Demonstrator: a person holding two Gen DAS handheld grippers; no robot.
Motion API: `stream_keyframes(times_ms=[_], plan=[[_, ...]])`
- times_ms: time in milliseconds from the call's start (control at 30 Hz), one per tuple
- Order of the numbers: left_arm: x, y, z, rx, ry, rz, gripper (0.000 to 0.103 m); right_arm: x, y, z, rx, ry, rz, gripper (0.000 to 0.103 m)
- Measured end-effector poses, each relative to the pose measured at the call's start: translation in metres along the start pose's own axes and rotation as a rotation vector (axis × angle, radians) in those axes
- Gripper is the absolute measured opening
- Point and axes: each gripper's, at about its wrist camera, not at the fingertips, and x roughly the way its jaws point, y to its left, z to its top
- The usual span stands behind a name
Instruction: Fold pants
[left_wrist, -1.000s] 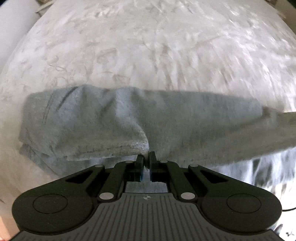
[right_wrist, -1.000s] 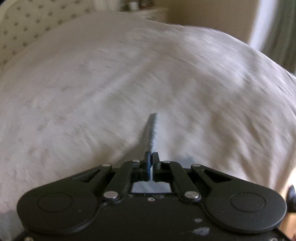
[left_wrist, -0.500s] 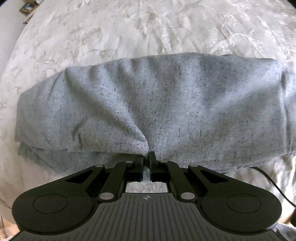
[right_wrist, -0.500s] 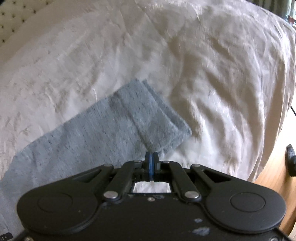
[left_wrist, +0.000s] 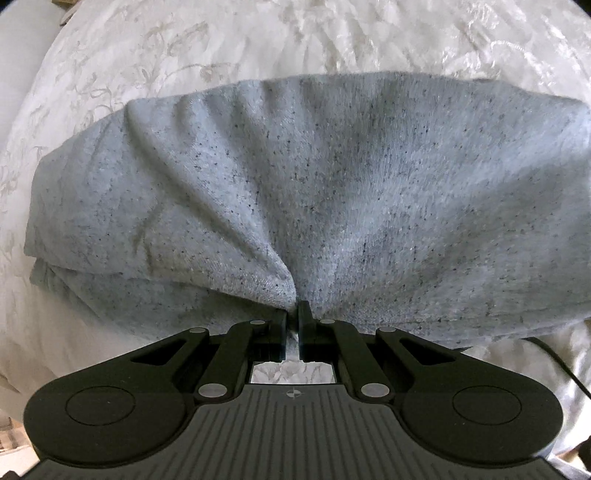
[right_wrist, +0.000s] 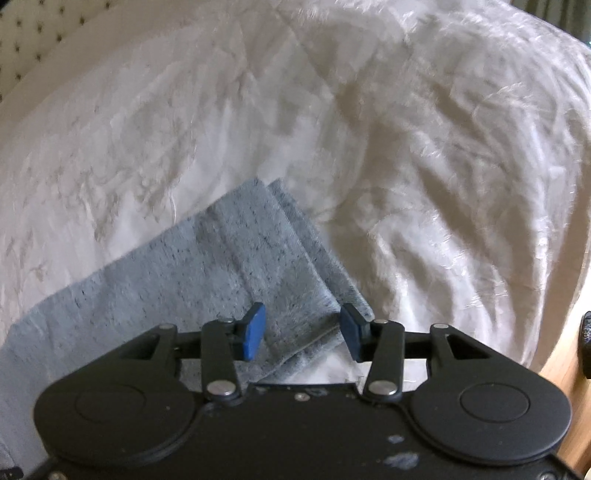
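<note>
Item 1, left gripper (left_wrist: 294, 314): black two-finger tool, nearest the lens, tilted steeply down. Jaws pinched tight on a gathered edge of the pants (left_wrist: 314, 192); the fabric puckers into creases that fan out from the pinch. The fingertips themselves are partly buried in cloth. Through the window behind the jaws, a scrap of bedspread shows.

Item 2, pants, left wrist view: grey flecked knit, lying in stacked layers on the bedspread (left_wrist: 332, 37). A lower layer peeks out at the left edge. The right end runs out of the picture. How many layers lie beneath cannot be told.

Item 3, dark cable (left_wrist: 554, 354): emerges from under the pants at lower right, cut off by the frame edge.

Item 4, right gripper (right_wrist: 301, 330): also angled steeply down, jaws opening, blue pads (right_wrist: 253, 330) standing apart. The hemmed end of the pants (right_wrist: 229, 273) lies between and below them, pressed by neither pad. This view is somewhat blurred.

Item 5, bedspread (right_wrist: 406, 129): white, patterned, rumpled, filling the far ground. A spotted headboard (right_wrist: 33, 40) sits at far upper left, soft in focus. A dark object at the right edge is too cropped to identify.
</note>
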Motion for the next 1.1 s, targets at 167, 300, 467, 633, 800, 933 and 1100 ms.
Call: stream_keyframes(times_ms=[167,300,467,633,800,933,1100], plan=[[0.006,-0.016,0.002,0.057,0.018,0.055,0.006,0.006,0.014,-0.001,-0.076,0.056,0.065,0.002],[0.007,-0.026,0.006,0.049,0.037,0.085,0.006,-0.004,0.033,-0.002,-0.145,0.024,0.109,0.002],[0.004,-0.025,0.010,-0.002,0.045,0.079,0.006,-0.017,0.047,0.000,-0.208,-0.003,0.123,0.002],[-0.007,-0.018,-0.003,-0.066,0.058,-0.002,0.005,-0.028,0.030,0.009,-0.206,-0.031,0.061,0.002],[0.014,-0.022,-0.018,-0.107,0.134,-0.008,0.005,-0.014,0.003,0.006,-0.118,0.031,0.033,0.002],[0.015,-0.026,-0.024,-0.112,0.118,-0.012,0.005,-0.023,-0.008,-0.001,-0.082,0.001,0.093,0.013],[0.013,-0.028,-0.011,-0.129,0.083,-0.006,0.005,-0.035,-0.009,-0.015,-0.098,-0.060,0.165,0.027]])
